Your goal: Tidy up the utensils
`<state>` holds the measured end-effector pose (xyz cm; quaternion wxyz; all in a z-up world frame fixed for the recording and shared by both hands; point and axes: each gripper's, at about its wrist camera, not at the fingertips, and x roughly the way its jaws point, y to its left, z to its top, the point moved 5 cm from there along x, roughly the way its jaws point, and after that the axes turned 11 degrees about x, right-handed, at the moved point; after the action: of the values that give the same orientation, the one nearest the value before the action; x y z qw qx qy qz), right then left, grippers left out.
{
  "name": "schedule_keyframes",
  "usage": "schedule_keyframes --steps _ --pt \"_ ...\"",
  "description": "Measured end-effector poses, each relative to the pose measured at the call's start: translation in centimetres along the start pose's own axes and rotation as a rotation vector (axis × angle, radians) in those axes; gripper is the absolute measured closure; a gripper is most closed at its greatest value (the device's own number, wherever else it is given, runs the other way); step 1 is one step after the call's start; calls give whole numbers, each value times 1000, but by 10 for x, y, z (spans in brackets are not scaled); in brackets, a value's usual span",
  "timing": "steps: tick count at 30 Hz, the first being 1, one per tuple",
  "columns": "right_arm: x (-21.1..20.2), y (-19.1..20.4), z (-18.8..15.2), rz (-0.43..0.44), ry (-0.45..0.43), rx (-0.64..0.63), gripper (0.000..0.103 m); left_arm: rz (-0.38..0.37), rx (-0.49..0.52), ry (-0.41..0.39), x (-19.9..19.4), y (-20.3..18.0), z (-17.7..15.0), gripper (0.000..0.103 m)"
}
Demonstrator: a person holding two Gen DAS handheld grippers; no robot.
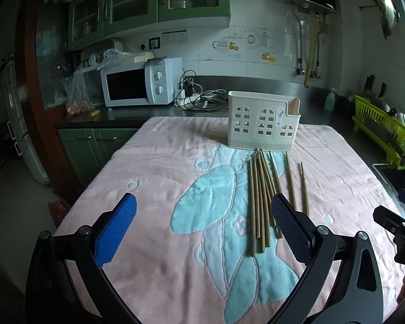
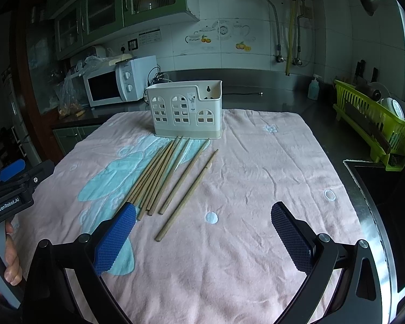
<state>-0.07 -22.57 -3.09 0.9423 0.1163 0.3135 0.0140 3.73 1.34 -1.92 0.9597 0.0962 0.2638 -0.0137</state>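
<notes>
My left gripper (image 1: 203, 224) hangs above the pink towel (image 1: 154, 178) that covers the bench, its jaws spread wide and holding nothing. Just to its right the wooden chopsticks (image 1: 262, 194) lie loose on the towel, most bunched together, two lying a little apart, their far tips close to the cream utensil holder (image 1: 263, 121) standing upright at the towel's far edge. My right gripper (image 2: 203, 225) hovers near the chopsticks' near ends, jaws likewise spread and empty.
</notes>
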Motion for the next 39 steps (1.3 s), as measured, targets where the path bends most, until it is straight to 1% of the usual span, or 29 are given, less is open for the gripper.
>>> schedule_keyframes --steps 24,39 --pt "-3 2 2 1 -4 -4 6 7 -11 2 0 6 4 5" --pt "1 4 0 -3 7 -15 6 4 -11 9 2 11 -2 5"
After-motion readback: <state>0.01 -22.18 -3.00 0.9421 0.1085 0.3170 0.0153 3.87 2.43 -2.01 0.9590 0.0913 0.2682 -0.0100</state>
